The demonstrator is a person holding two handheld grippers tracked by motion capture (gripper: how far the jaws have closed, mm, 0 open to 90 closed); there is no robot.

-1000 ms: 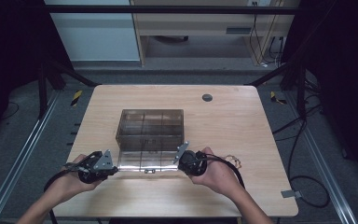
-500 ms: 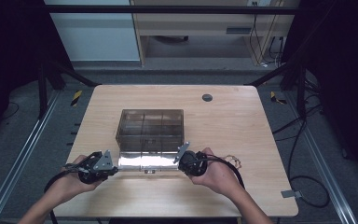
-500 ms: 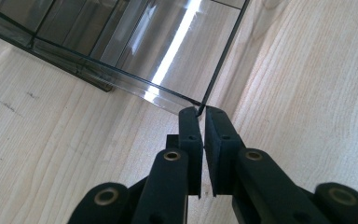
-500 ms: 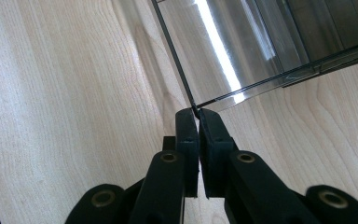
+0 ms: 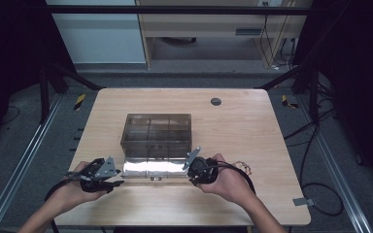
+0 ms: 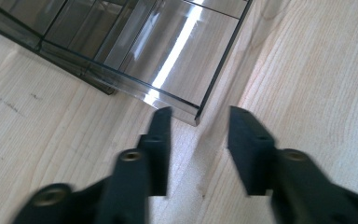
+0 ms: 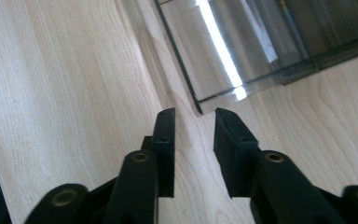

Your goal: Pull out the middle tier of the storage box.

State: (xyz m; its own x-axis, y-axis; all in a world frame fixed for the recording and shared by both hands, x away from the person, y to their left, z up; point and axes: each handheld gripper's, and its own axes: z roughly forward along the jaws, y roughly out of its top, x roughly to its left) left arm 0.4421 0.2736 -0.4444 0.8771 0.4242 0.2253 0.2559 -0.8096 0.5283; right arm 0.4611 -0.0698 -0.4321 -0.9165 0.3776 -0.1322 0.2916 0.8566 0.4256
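A smoky see-through compartment box [image 5: 158, 132] stands mid-table, its lid [image 5: 153, 168] folded out flat toward me. My left gripper [image 5: 118, 177] is at the lid's near left corner and my right gripper [image 5: 192, 169] at the near right corner. In the left gripper view the lid [image 6: 168, 51] ends in a corner just between the tips of the left gripper [image 6: 199, 114], and the pads stand off it. In the right gripper view the lid [image 7: 223, 56] likewise points its corner into the right gripper [image 7: 194, 113], untouched. Both pairs of jaws have just been opening.
The wooden table [image 5: 252, 131] has a dark round plug [image 5: 216, 101] at the back right. A thin cord loop [image 5: 243, 165] lies beside my right hand. Cables trail from both grippers off the table's front edge. Metal rails run along the floor on both sides.
Both hands and the box stand where they were, and the lid lies flat as before. The high view is too small to show the jaws moving.
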